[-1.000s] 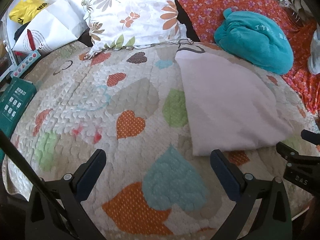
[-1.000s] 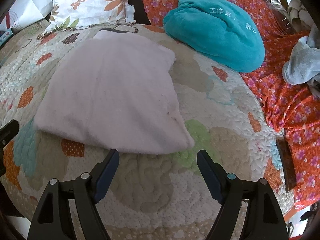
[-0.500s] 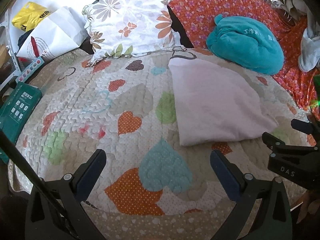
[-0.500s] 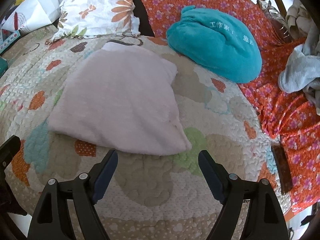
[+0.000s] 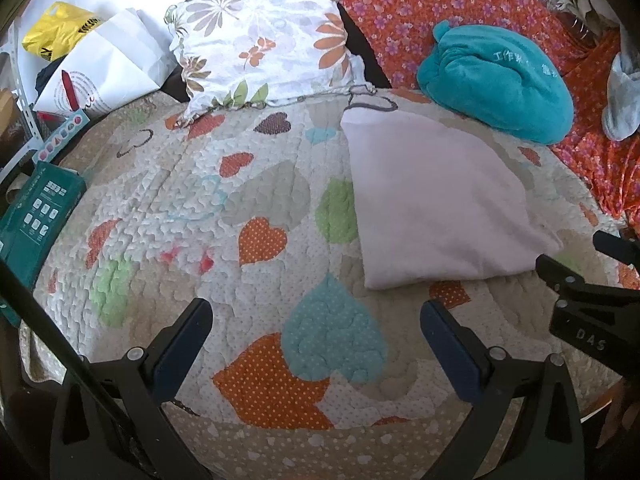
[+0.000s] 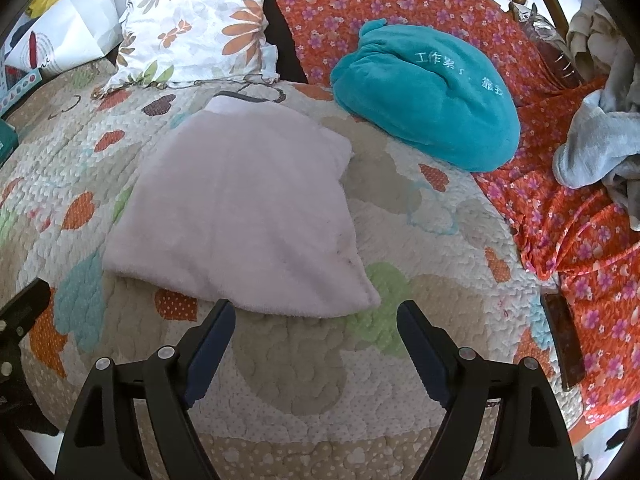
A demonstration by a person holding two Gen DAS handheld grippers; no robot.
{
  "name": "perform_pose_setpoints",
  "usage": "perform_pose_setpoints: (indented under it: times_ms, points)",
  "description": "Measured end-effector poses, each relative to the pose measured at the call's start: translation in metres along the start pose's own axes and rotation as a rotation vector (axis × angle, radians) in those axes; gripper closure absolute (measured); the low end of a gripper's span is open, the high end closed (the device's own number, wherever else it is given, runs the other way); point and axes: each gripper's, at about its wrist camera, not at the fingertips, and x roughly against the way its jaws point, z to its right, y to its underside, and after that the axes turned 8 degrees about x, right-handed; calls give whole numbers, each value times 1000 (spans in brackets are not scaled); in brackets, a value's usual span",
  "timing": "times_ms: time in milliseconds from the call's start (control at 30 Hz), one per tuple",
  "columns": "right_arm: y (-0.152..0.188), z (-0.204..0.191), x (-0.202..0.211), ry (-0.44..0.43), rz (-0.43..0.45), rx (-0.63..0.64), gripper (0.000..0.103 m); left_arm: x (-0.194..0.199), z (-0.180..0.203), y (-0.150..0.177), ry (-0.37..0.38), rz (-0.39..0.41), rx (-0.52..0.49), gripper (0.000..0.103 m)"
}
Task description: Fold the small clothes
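A pale pink folded garment (image 5: 436, 200) lies flat on the heart-patterned quilt (image 5: 200, 208); it also shows in the right wrist view (image 6: 240, 216). My left gripper (image 5: 316, 332) is open and empty, hovering over the quilt to the left and in front of the garment. My right gripper (image 6: 316, 332) is open and empty, just in front of the garment's near edge. The right gripper also shows at the right edge of the left wrist view (image 5: 592, 300).
A teal plush bundle (image 6: 428, 96) and a floral pillow (image 5: 264, 36) lie behind the garment. An orange flowered cloth (image 6: 580, 220) with grey clothes (image 6: 600, 148) is at the right. A green box (image 5: 36, 216), white bag (image 5: 108, 68) and yellow bag (image 5: 56, 32) sit left.
Both grippers have pulled back and up from the garment, so more of the bed shows. The garment lies as before and both grippers stay open.
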Motion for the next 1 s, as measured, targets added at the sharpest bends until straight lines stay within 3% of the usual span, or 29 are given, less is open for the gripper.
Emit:
perform_pose_setpoints:
  times_ms: [633, 867, 1000]
  points:
    - [-4, 4, -9, -35, -4, -53, 16, -33, -2, -15, 29, -78, 47, 0]
    - [-6, 1, -19, -49, -22, -64, 16, -40, 2, -21, 32, -74, 39, 0]
    - [-8, 2, -25, -65, -20, -82, 16, -54, -5, -32, 51, -129, 79, 0]
